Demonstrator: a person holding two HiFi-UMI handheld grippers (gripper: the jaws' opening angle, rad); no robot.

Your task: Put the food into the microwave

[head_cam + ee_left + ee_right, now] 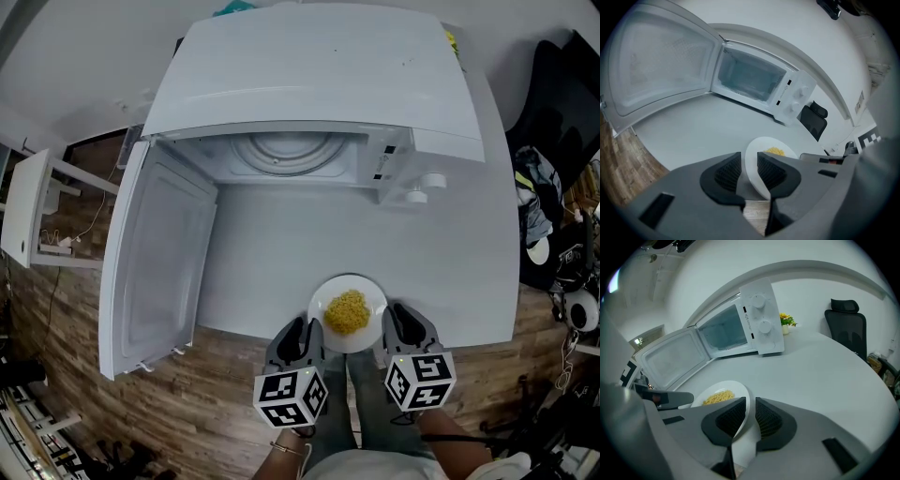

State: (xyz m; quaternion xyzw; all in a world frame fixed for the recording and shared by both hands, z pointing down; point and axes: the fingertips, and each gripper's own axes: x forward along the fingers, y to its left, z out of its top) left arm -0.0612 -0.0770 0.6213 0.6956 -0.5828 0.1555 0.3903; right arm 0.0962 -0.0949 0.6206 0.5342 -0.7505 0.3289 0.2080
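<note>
My left claw (300,343) and right claw (403,330) are each clamped on the rim of the plate (367,292), which holds the food (347,311) at the counter's (281,244) near edge. The grasp looks done; carrying it into the microwave (309,84), open and empty beyond, is left.

The left tongs (305,328) and right tongs (396,319) sit side by side, jaws clamped on opposite rims of the plate (349,282).

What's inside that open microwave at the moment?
Only its round turntable shows inside the microwave, with nothing visible on it; the casing covers its rear part. The plate of yellow food is outside, at the table's edge.
</note>
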